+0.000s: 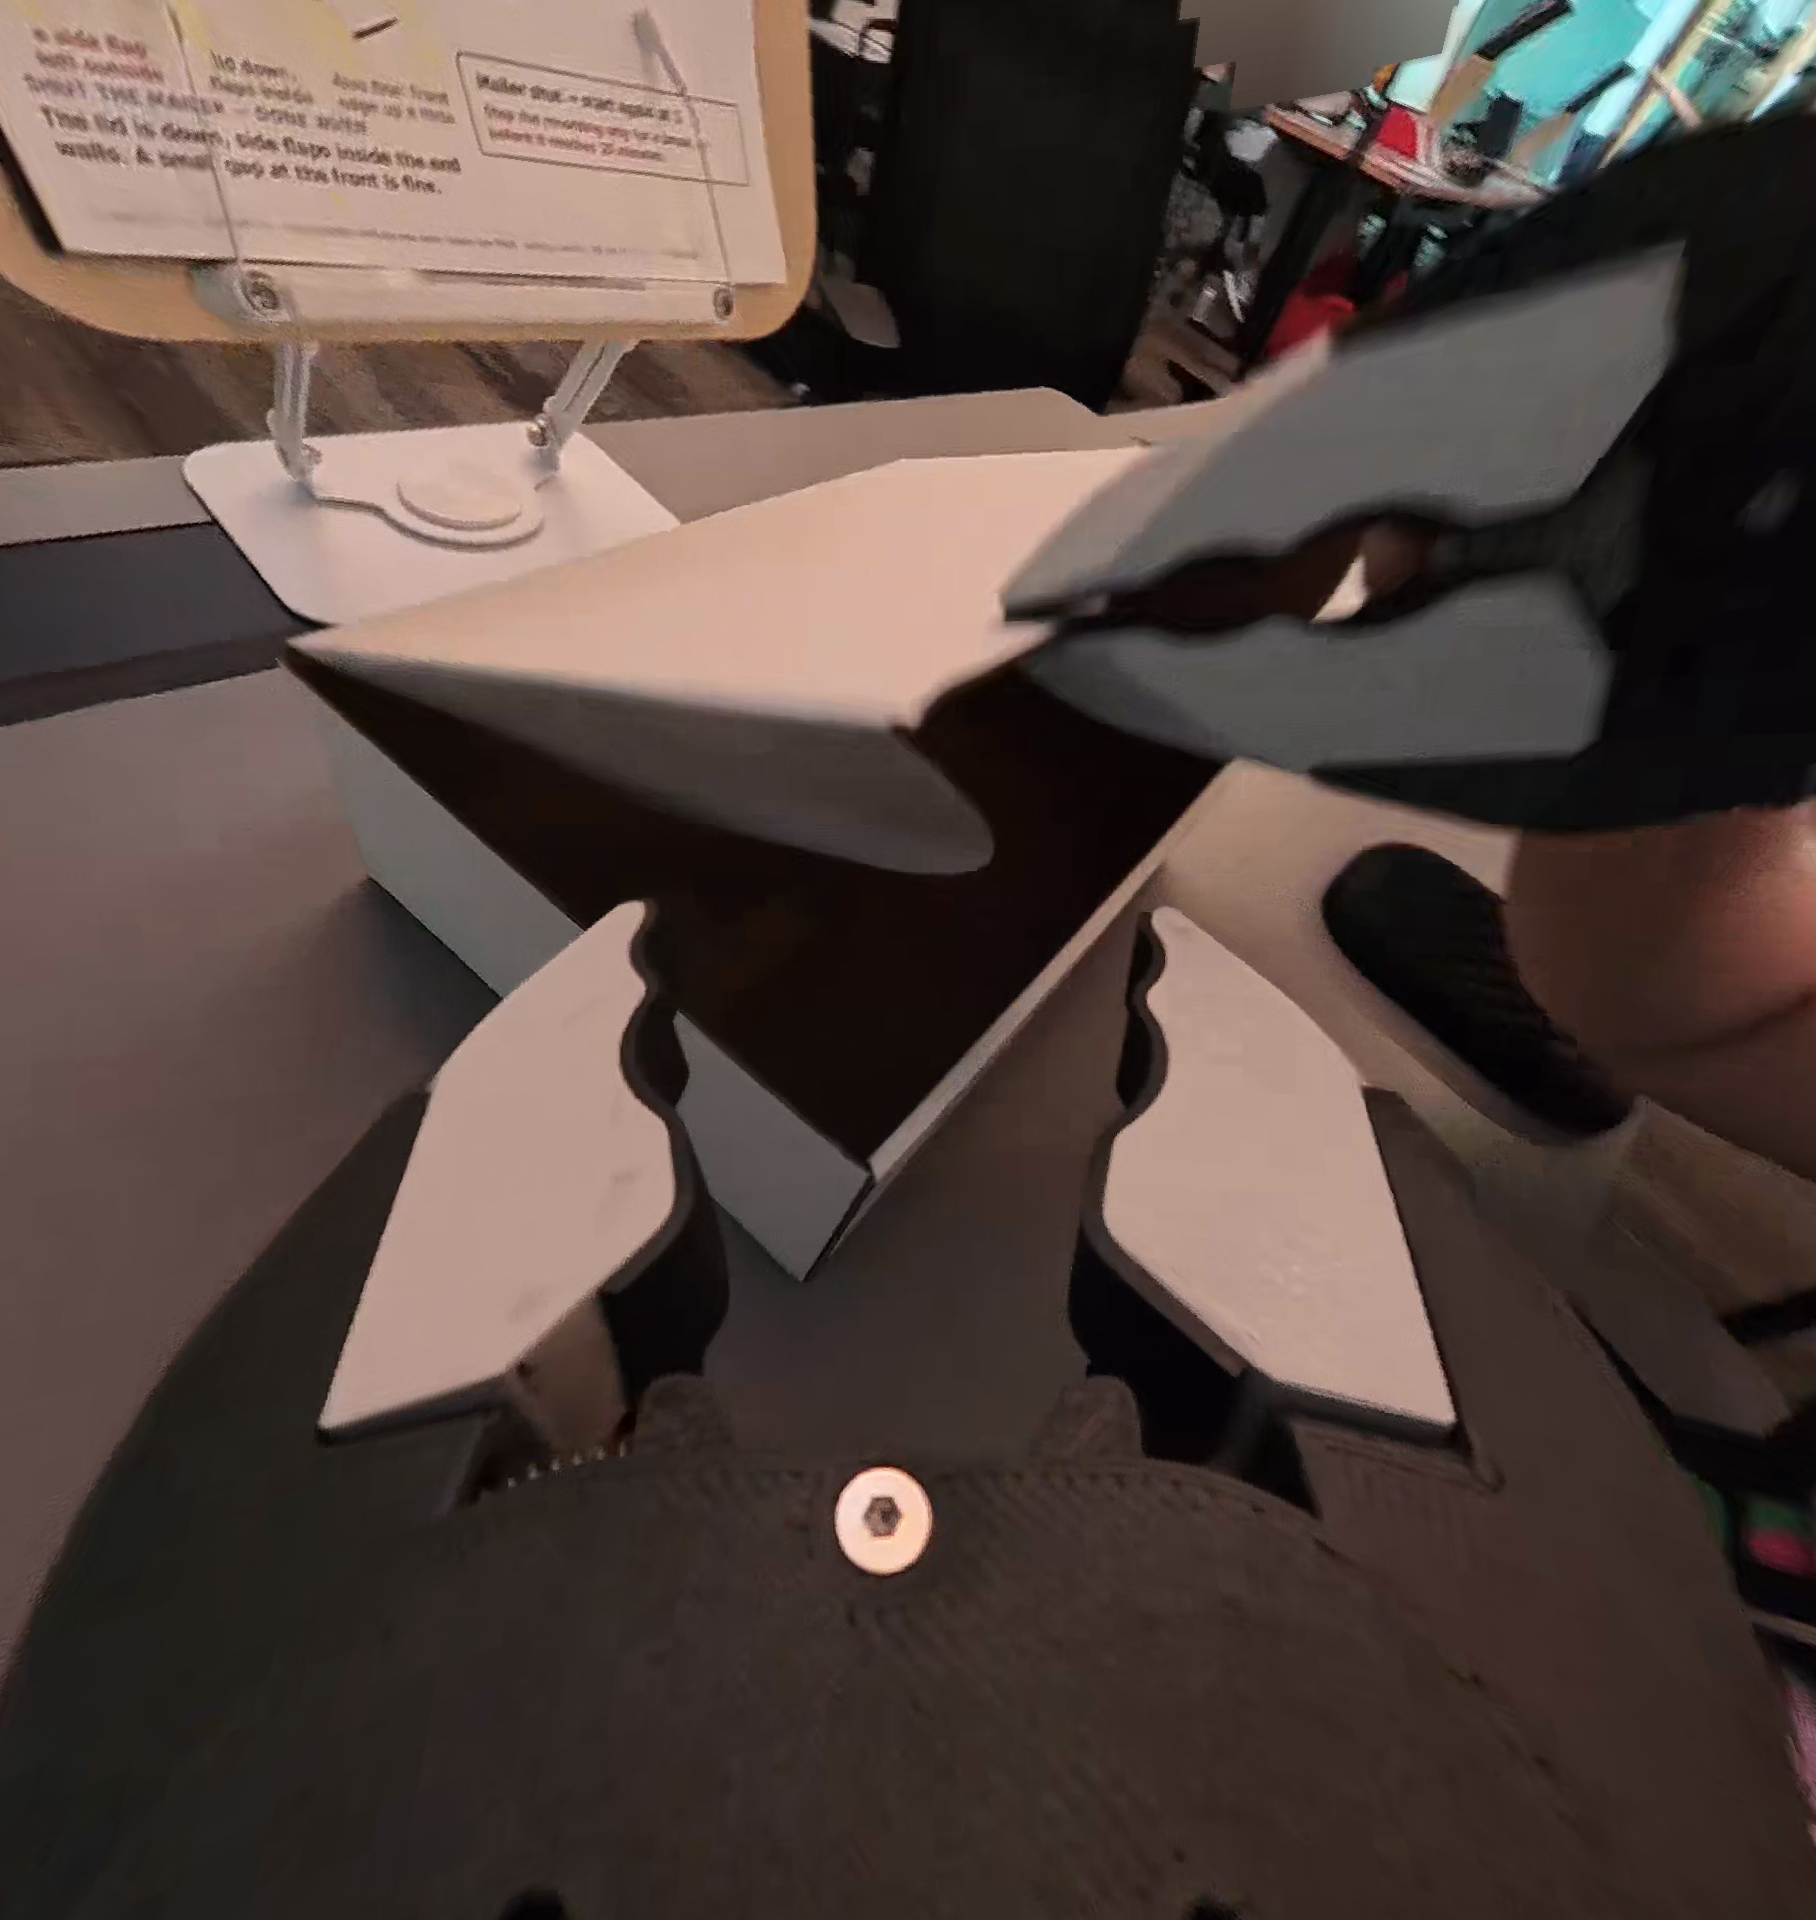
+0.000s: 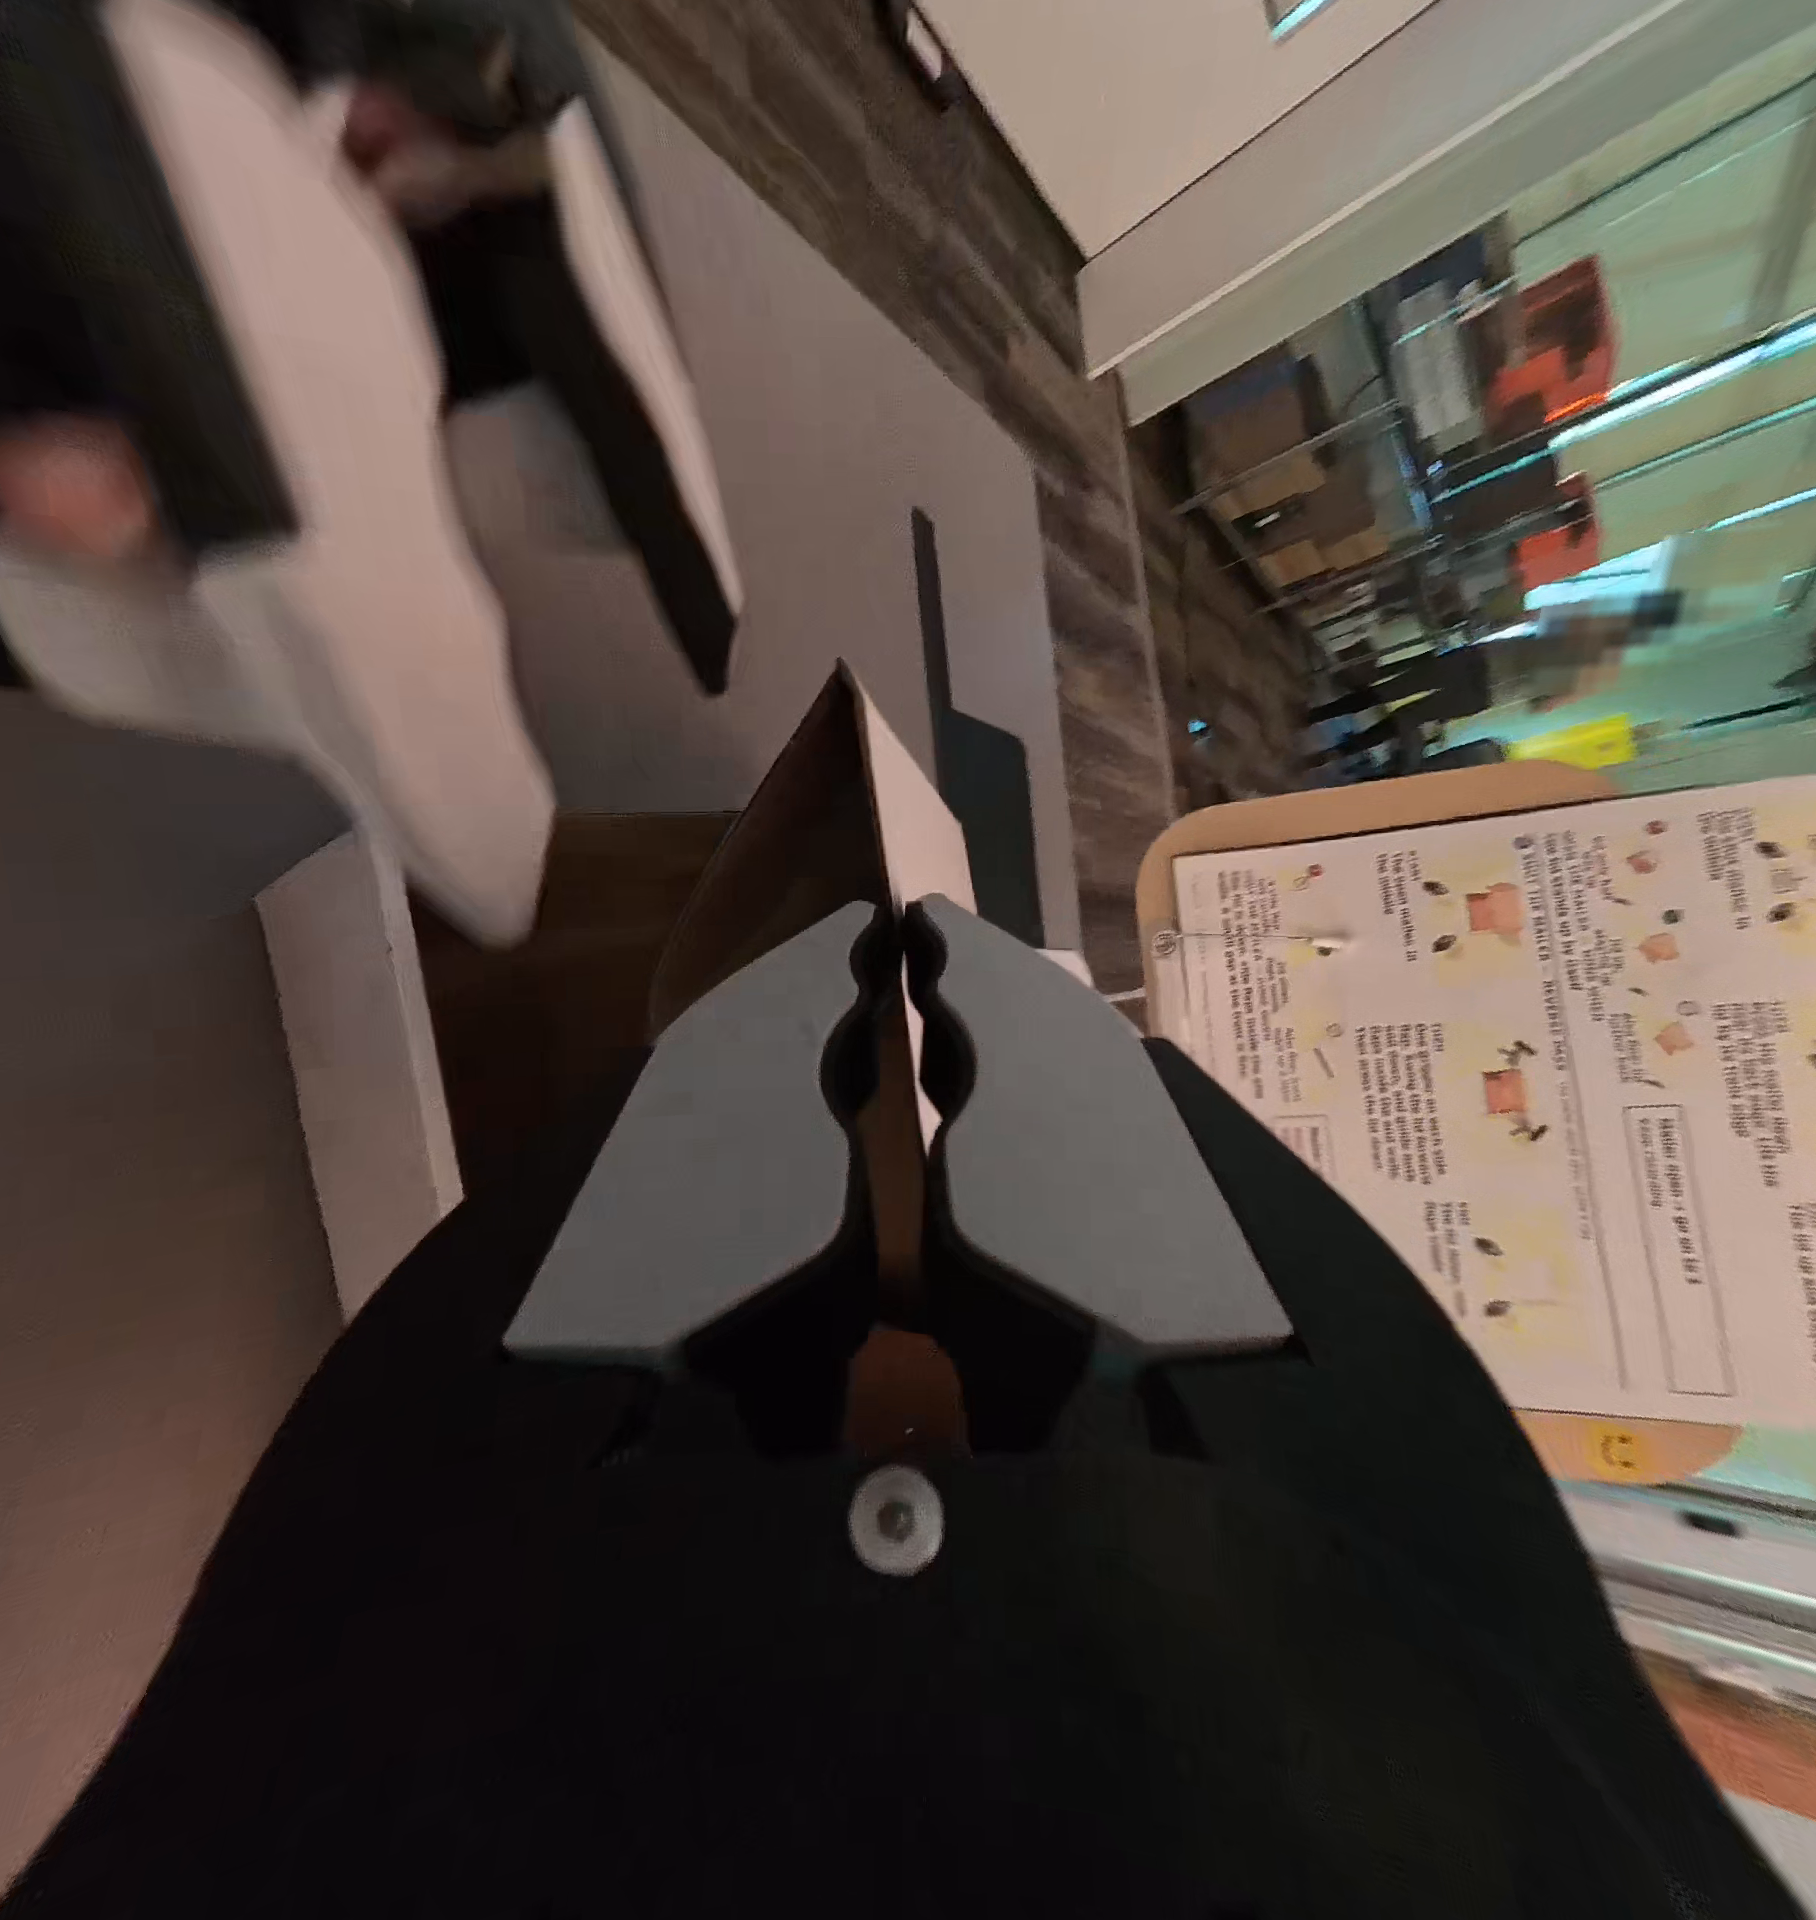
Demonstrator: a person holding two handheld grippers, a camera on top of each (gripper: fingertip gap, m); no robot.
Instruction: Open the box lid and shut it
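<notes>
Sat on the dark counter [image 1: 135, 935], near the middle: a white box [image 1: 436, 862] with a dark inside. Had its lid [image 1: 779, 623] lifted partway, slanting over the open top, with one side flap [image 1: 831, 790] hanging down from it. Was pinched at the lid's right edge by the right tool [image 1: 1049, 634], clenched tight on the thin card (seen edge-on between the two grey fingers [image 2: 738, 1122] in the right wrist view). Hovered close to the box's near corner: the left tool [image 1: 883, 997], spread wide and gripping nothing. Stood at the far left of the counter: a stand [image 1: 426, 499] with a printed sheet [image 1: 395, 114] on it. Looked about halfway done. Lid off the box already, but hard to tell whether going up or coming down. Still left for sure: bringing the lid flat, tucking the flaps inside the walls, and letting go.
</notes>
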